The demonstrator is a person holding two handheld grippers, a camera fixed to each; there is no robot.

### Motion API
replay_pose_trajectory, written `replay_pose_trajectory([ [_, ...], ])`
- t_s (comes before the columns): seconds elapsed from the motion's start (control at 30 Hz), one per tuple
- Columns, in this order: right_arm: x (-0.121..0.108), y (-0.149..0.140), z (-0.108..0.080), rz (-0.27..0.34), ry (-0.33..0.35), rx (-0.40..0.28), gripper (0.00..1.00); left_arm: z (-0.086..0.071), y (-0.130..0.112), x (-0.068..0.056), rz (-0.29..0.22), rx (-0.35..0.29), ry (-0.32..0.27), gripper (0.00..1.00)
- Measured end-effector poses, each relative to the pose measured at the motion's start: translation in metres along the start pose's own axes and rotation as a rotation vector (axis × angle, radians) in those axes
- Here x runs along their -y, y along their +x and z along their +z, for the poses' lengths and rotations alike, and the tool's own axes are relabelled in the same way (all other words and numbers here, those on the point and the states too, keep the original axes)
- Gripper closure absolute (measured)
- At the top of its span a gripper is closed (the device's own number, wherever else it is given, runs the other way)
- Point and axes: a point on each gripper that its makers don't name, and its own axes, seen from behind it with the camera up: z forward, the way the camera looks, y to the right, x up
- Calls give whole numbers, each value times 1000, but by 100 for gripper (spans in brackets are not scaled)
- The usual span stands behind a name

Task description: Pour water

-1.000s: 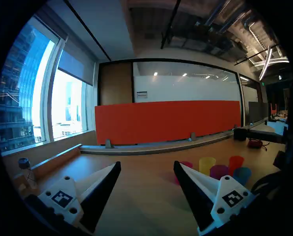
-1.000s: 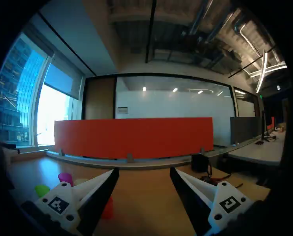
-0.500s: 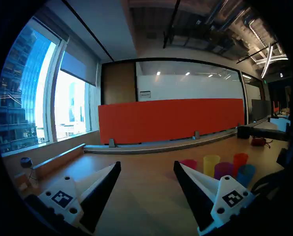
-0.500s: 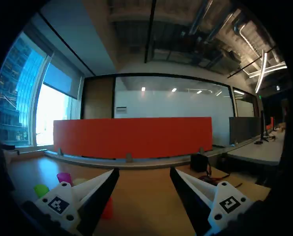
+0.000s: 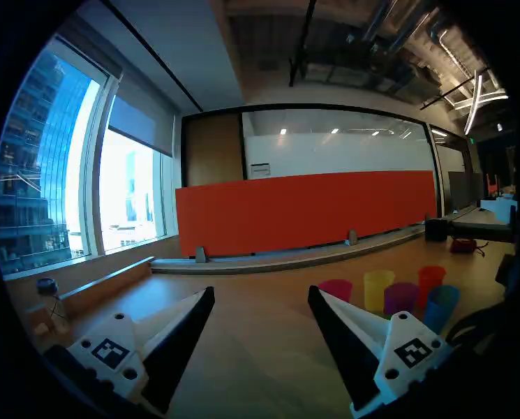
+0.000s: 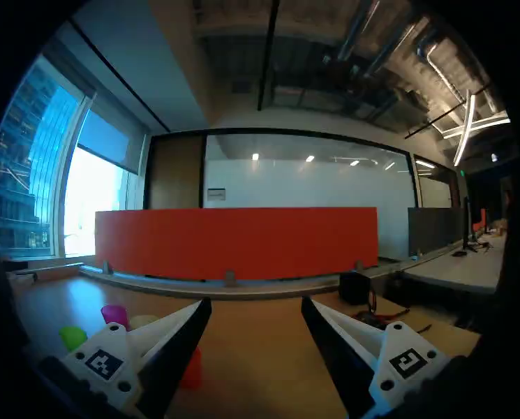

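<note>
I see cups [image 5: 401, 297] standing on the table [image 5: 260, 349] before the orange divider [image 5: 305, 209]; left gripper [image 5: 260, 290] and right gripper [image 6: 255, 301] spread wide, empty.

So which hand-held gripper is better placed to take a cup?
Probably the right hand-held gripper: open, red cup close beside its finger. The left hand-held gripper, also open, has the cups farther off right.

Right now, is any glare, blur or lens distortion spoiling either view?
Left gripper view: the window is blown out white, the orange partition bows from the fisheye, the cups are sharp. Right gripper view: the window glares too, the green cup sits in the dim rim, no motion blur.
</note>
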Motion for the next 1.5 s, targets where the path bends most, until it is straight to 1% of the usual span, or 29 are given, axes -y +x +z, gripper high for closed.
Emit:
replay_pose_trajectory([
  [0.1,1,0,0,3,1,2,0,2,-5,1,-9,1,0,0],
  [0.37,5,1,-3,6,-2,-2,0,5,-18,10,-31,-4,5,0],
  [0.57,8,4,-4,4,-3,-5,0,9,-22,15,-41,-18,6,0],
  [0.87,13,9,-3,-1,-1,-11,0,10,-28,24,-55,-20,10,0],
  [1.07,16,6,-2,-6,2,-9,0,10,-35,26,-58,-18,10,0],
  [1.27,19,8,-2,-7,4,-10,0,12,-39,24,-71,-12,6,0],
  [1.5,19,12,-1,-3,5,-15,0,13,-44,28,-84,3,8,0],
])
